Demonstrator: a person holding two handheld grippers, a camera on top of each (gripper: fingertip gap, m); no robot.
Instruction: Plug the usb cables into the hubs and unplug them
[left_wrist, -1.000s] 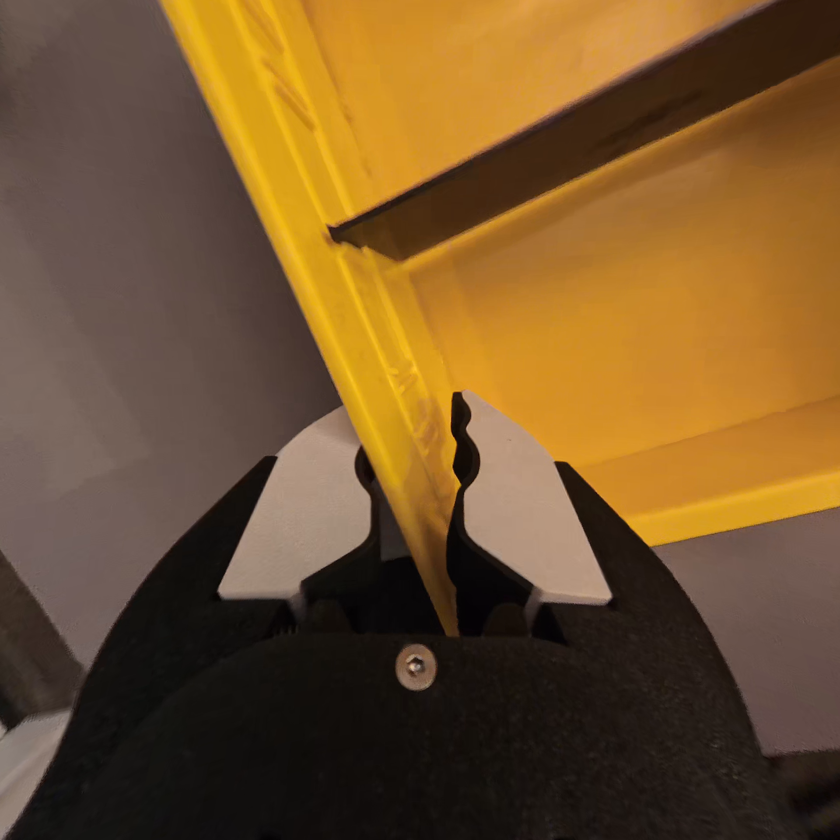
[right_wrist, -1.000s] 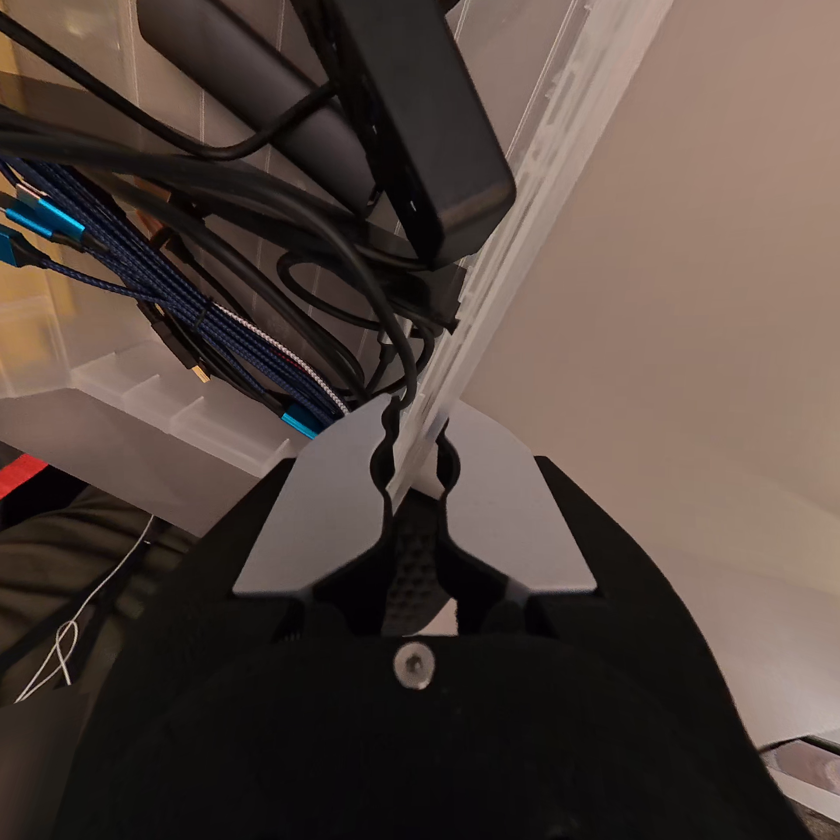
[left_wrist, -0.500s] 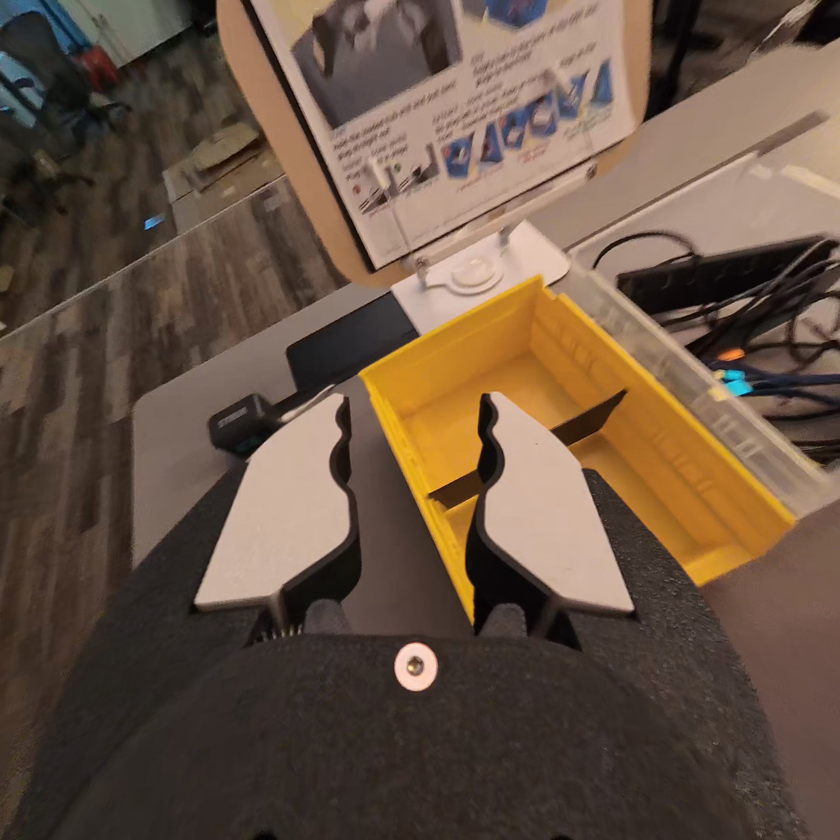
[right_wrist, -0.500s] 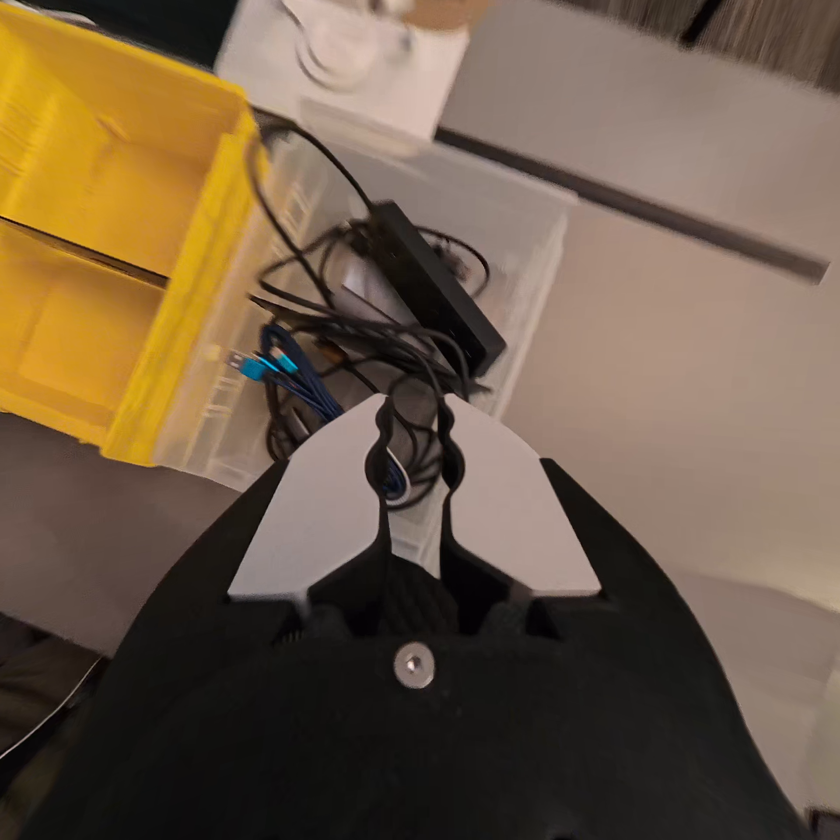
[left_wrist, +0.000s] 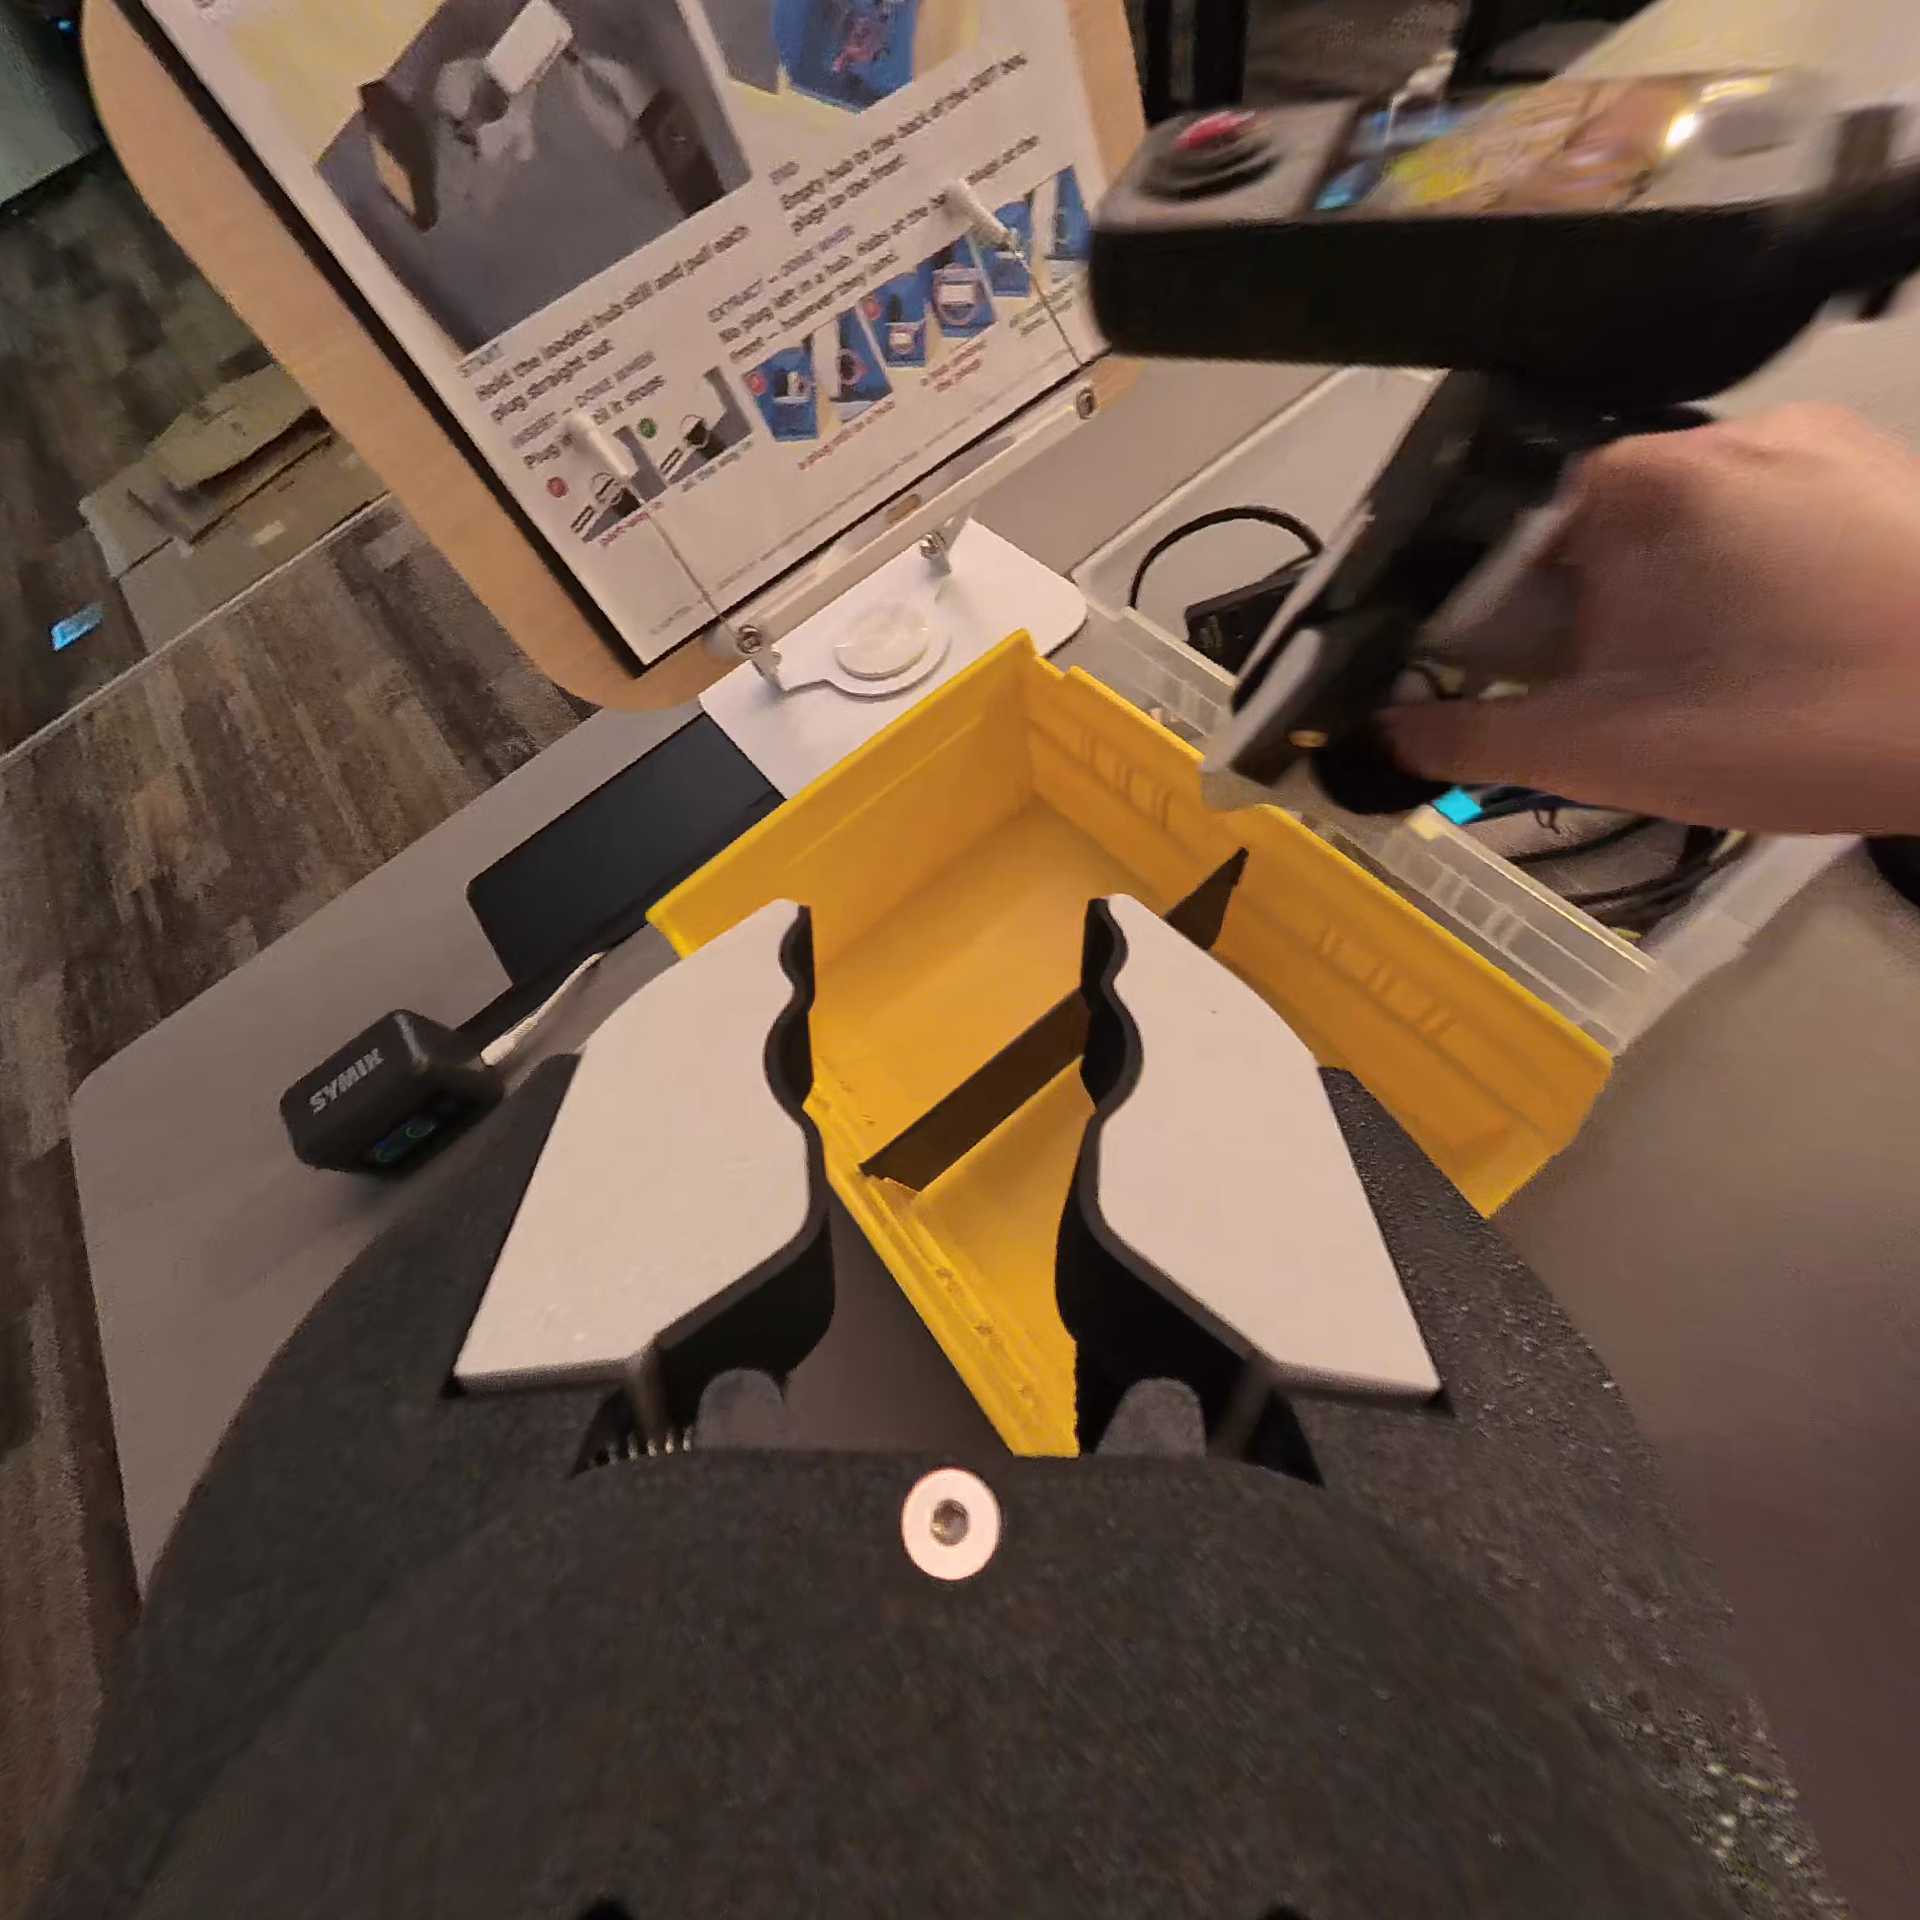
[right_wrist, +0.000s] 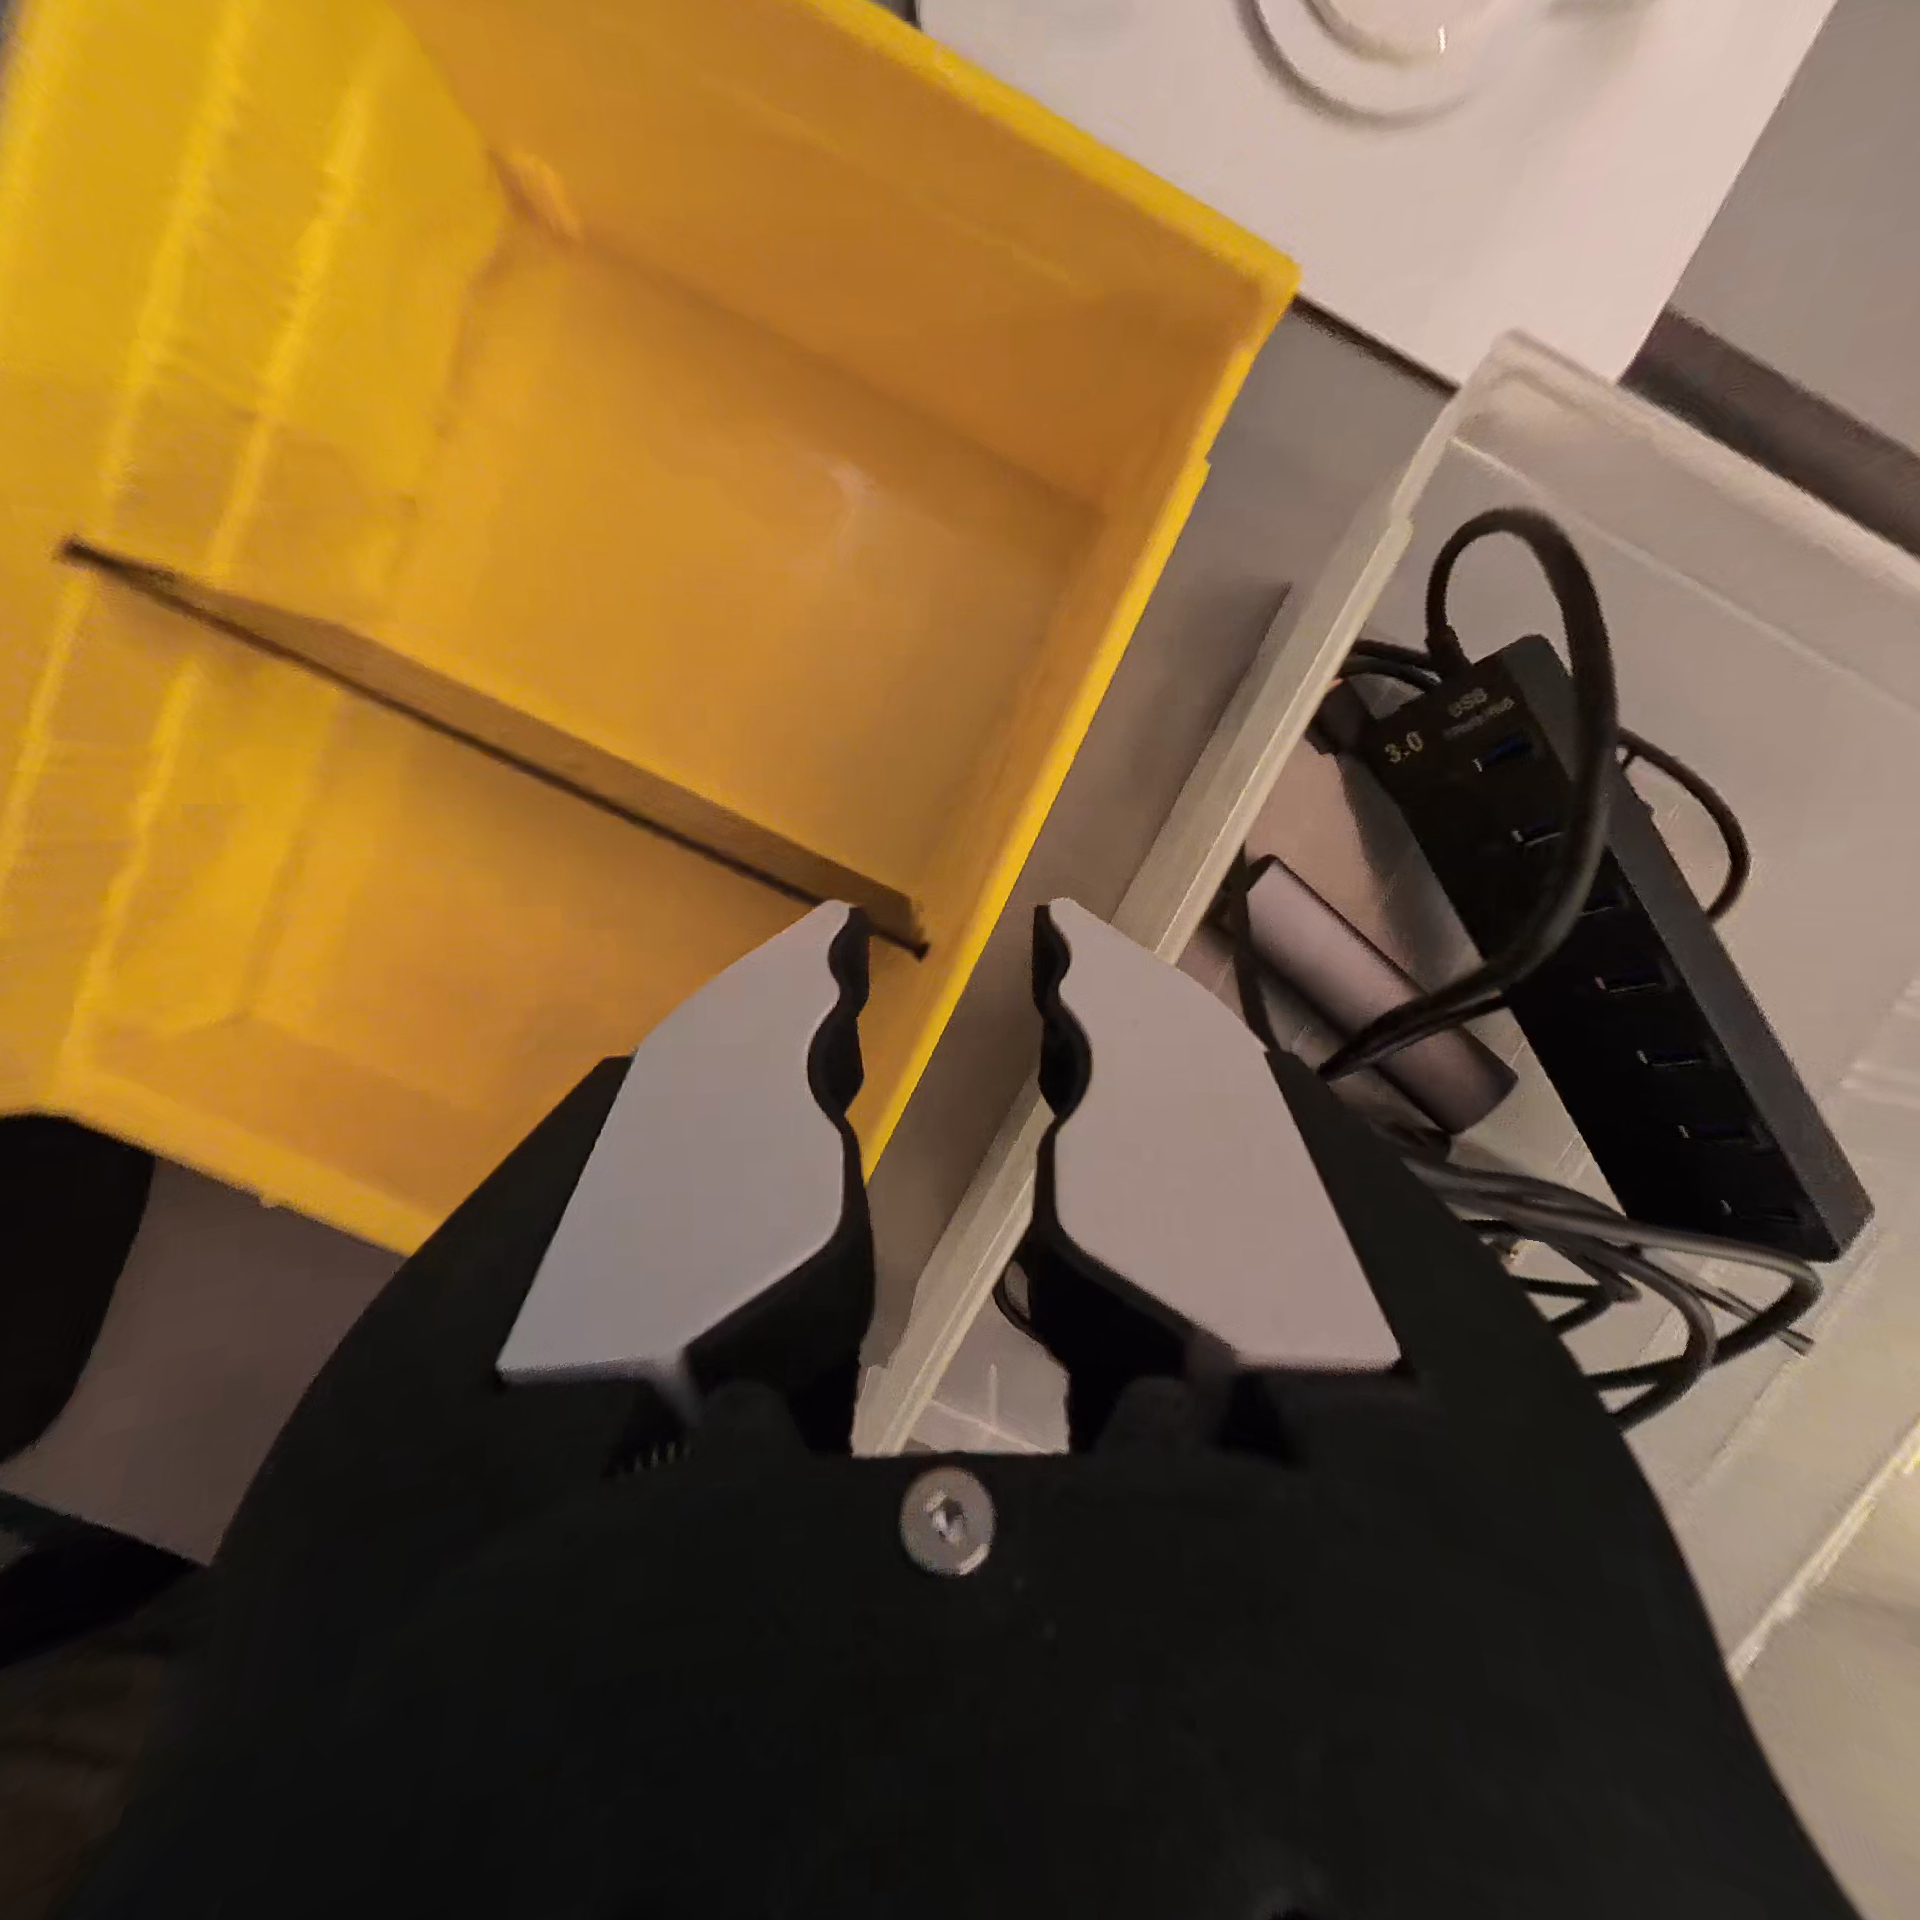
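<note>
A black USB hub and a grey hub lie in a clear bin among black cables. My right gripper is open and empty, over the gap between the clear bin and a yellow bin. My left gripper is open and empty above the yellow bin, which holds only a dark divider. In the left wrist view a hand holds the right gripper over the clear bin, where a blue plug shows.
An instruction board on a white stand rises behind the bins. A small black device and a dark flat pad lie on the grey table left of the yellow bin. Wood floor lies beyond the table's left edge. There is about 20 cm between the tips of the two grippers. My right gripper is the nearer one to the grey hub: about 15 cm, against 35 cm.
One second ago the left gripper was shut on the yellow bin's wall and the right on the clear bin's wall. Both have let go, opened and pulled up; the right has moved left.
</note>
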